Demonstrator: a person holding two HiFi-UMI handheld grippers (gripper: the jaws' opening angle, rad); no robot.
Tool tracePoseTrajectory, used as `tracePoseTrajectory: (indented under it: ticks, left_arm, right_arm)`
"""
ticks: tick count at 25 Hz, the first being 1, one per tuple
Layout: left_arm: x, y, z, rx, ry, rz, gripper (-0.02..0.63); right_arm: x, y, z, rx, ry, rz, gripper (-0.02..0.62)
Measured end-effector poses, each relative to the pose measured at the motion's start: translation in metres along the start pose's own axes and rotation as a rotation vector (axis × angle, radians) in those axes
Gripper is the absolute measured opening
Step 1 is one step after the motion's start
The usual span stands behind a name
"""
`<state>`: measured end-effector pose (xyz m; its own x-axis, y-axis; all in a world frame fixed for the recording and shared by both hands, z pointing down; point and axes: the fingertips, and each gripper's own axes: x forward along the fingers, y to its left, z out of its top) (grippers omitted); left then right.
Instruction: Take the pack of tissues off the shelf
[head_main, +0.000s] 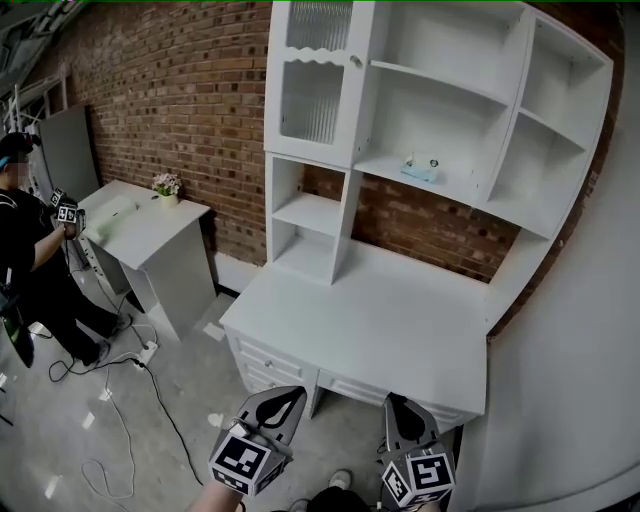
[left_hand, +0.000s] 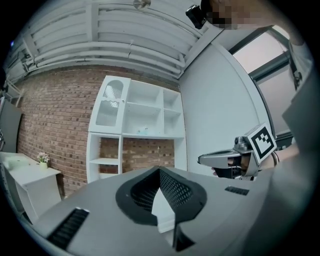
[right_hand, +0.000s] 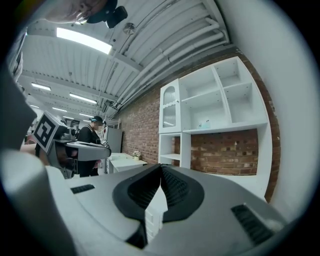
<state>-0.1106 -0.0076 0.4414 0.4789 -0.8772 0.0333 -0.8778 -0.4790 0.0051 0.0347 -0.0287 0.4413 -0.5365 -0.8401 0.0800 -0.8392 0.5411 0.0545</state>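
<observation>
1. Your left gripper (head_main: 285, 405) and right gripper (head_main: 402, 408) hang low in front of the white table (head_main: 400, 330). Both sets of fingers are closed tip to tip, with nothing between them.
2. The pack of tissues (head_main: 420, 170) lies on the shelf (head_main: 378, 162) of the hutch's wide central bay, towards its right end and well apart from both grippers.
3. Going by its pale blue-green wrapper, expect a light, squashy pack with a slightly slick film. It is too small here to read any finer detail.
4. Take it across its narrower sides near the middle, squeezing gently. A hard pinch would probably crumple it or let it slip out.
5. Around it are smooth painted boards and square-edged bays, with a ribbed glass door (head_main: 312, 100) to the left and a rough red brick wall (head_main: 180, 100) behind.
</observation>
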Motion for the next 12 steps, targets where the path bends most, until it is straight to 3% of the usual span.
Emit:
tracePoseTrajectory:
  ticks: [6, 12]
  left_arm:
    - [0.036, 0.023, -0.008, -0.014, 0.012, 0.005, 0.012]
    - [0.096, 0.057, -0.002, 0.035, -0.011, -0.001, 0.012]
  right_arm:
    - [0.039, -0.022, -0.006, -0.001, 0.004, 0.001, 0.008]
    - [0.101, -0.06, 0.004, -0.01, -0.021, 0.002, 0.008]
